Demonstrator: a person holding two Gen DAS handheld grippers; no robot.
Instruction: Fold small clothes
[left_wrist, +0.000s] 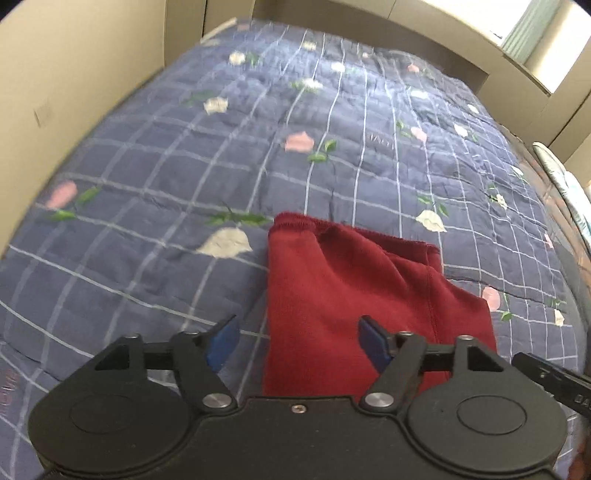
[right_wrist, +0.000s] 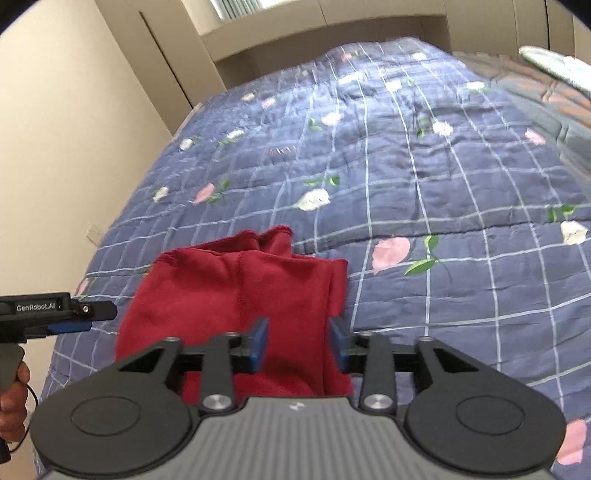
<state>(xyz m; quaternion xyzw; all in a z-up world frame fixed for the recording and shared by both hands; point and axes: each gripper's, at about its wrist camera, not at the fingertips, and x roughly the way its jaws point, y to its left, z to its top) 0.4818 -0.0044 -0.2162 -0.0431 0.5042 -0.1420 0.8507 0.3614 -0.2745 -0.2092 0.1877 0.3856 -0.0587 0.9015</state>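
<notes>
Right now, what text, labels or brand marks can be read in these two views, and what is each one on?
"GenRobot.AI": white print on the left gripper's black side, seen in the right wrist view.
"DA...": white letters on the right gripper's body at the edge of the left wrist view, cut off, not readable in full.
Faint stitched lettering on the quilt: too blurred to read.
A small logo on the right gripper's grey body: a sign, no words.

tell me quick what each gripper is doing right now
left gripper: open, holding nothing, above the red garment.
right gripper: open, holding nothing, garment below its pads.
</notes>
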